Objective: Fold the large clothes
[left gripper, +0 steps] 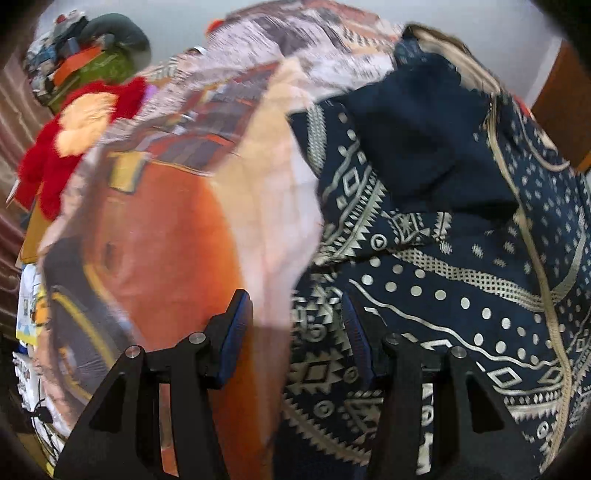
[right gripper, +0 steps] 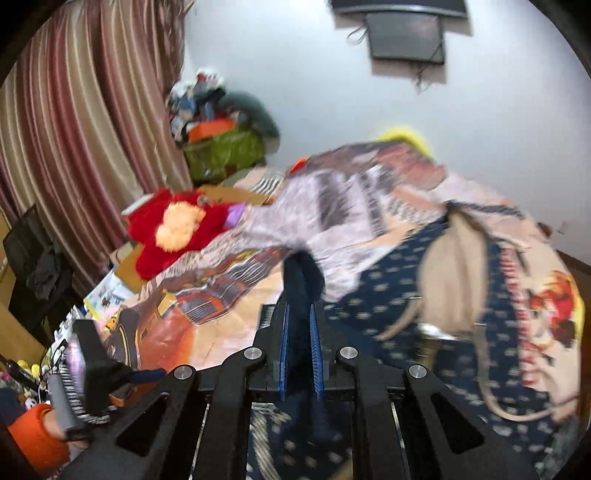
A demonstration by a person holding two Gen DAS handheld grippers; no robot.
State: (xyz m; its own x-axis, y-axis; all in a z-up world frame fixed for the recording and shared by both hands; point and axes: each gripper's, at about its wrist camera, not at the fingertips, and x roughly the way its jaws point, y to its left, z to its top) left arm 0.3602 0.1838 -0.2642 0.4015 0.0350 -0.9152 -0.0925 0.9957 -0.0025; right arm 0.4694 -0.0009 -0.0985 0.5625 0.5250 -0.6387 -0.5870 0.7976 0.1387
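A large navy garment with cream geometric print lies on a bed sheet printed with an orange car. One flap shows its plain dark inside. My left gripper hangs open over the garment's left edge, and its blue pads touch nothing. In the right wrist view the same garment is lifted and blurred, with its beige lining turned out. My right gripper is shut, and dark cloth of the garment runs out from its tips. The left gripper's body shows at lower left, held by a hand in an orange cuff.
A red and peach plush toy lies at the bed's far left beside cardboard. A pile of bags and clothes sits in the corner by striped curtains. A dark screen hangs on the wall. Wooden furniture stands at the right.
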